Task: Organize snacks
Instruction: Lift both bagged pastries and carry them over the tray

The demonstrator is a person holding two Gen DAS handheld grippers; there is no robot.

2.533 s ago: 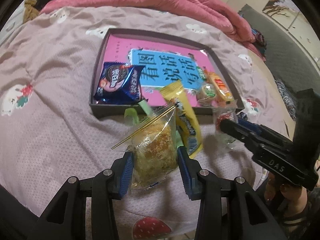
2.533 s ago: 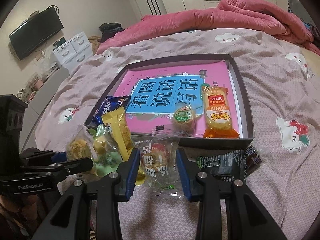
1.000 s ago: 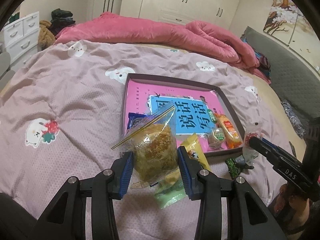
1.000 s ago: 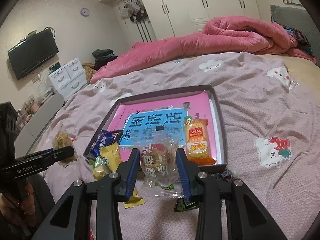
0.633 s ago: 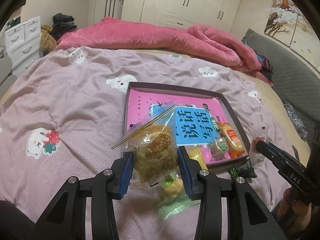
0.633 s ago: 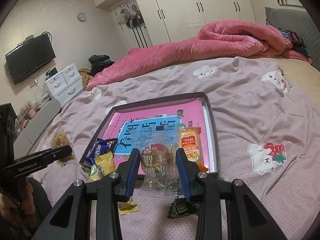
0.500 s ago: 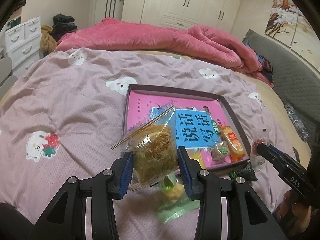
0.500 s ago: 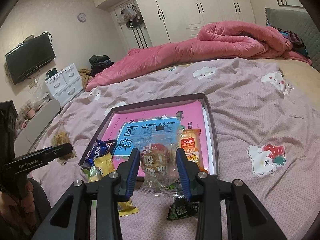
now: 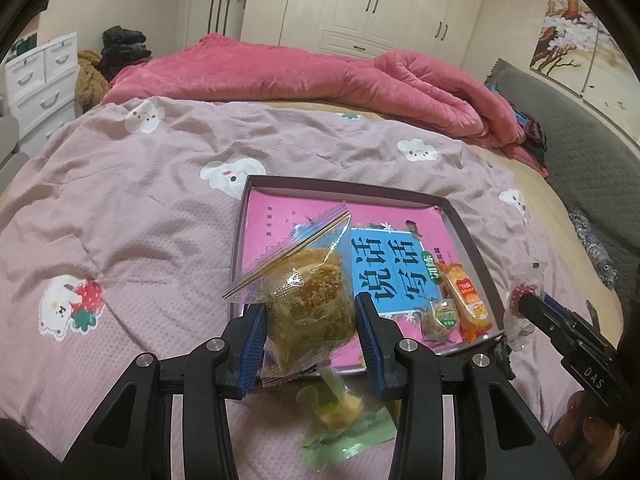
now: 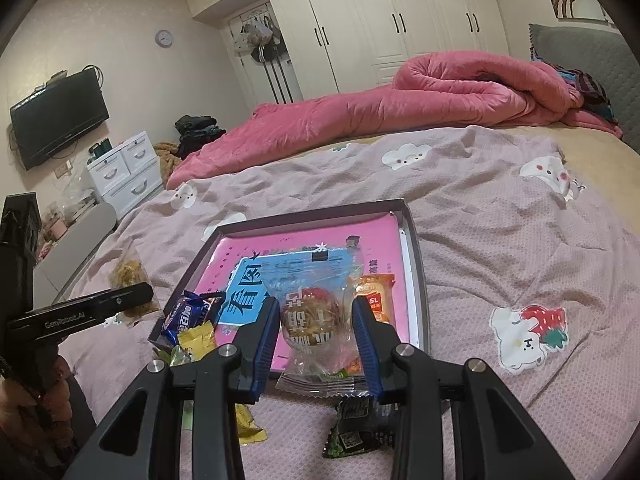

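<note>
The tray (image 9: 468, 236), a dark-rimmed shallow box lined with a pink and blue printed sheet, lies on the bed (image 9: 140, 200); inside it, at its near right corner, an orange snack packet (image 9: 466, 300) lies beside a small round wrapped snack (image 9: 440, 318); a blue biscuit packet (image 10: 186, 316) and a yellow packet (image 10: 196, 340) sit at its near left corner, whether inside or on the rim cannot be told. The left gripper (image 9: 310, 330) is above the tray's near edge, jaws clamped on a clear bag of brown floss cake (image 9: 308, 296); below it, on the bed just in front of the tray, lies a green-wrapped snack (image 9: 344, 428). The right gripper (image 10: 314, 344) is also over the tray's near edge, jaws clamped on a clear wrapped pastry (image 10: 314, 320) with red print; a dark green packet (image 10: 356, 428) lies on the bed just short of the tray. Beyond the tray, a pink duvet (image 10: 400, 108) is heaped along the bed's far side.
</note>
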